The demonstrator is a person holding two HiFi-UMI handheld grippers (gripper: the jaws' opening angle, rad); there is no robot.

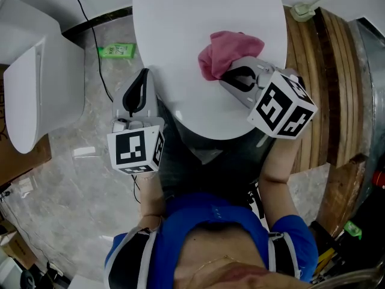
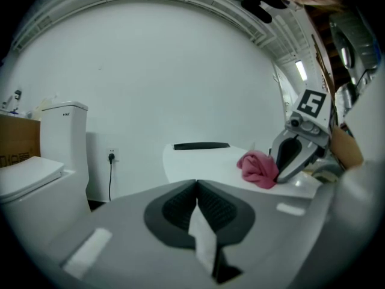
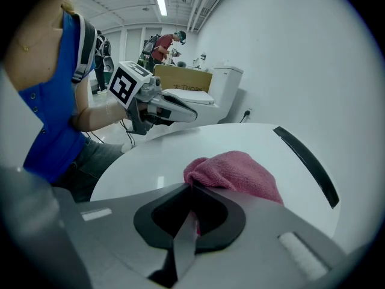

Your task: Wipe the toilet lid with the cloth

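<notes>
Floor: pale marble tile, with wooden planks along the right side in the head view.

Toilet lid: white, oval and shut. It fills the upper middle of the head view. A black hinge strip runs across its far end.

Second toilet: white, standing well apart to the left, lid down. A black cable runs over the floor between the two toilets to a wall socket.

Person: blue top, standing at the near end of the lid, one gripper in each hand.

Right gripper: low over the right half of the lid, its marker cube toward the person. The jaws are pinched tight on a fold of the cloth, and pink fabric shows in the slot between them.

Left gripper: off the lid, just beside its left rim and above the floor. The jaws are pressed together with nothing between them.

Cloth: pink terry, bunched into a lump. It lies on the lid right of centre, its near edge in the right gripper's jaws and the rest resting on the white surface.

Green packet: flat on the floor, near the lid's left edge.
</notes>
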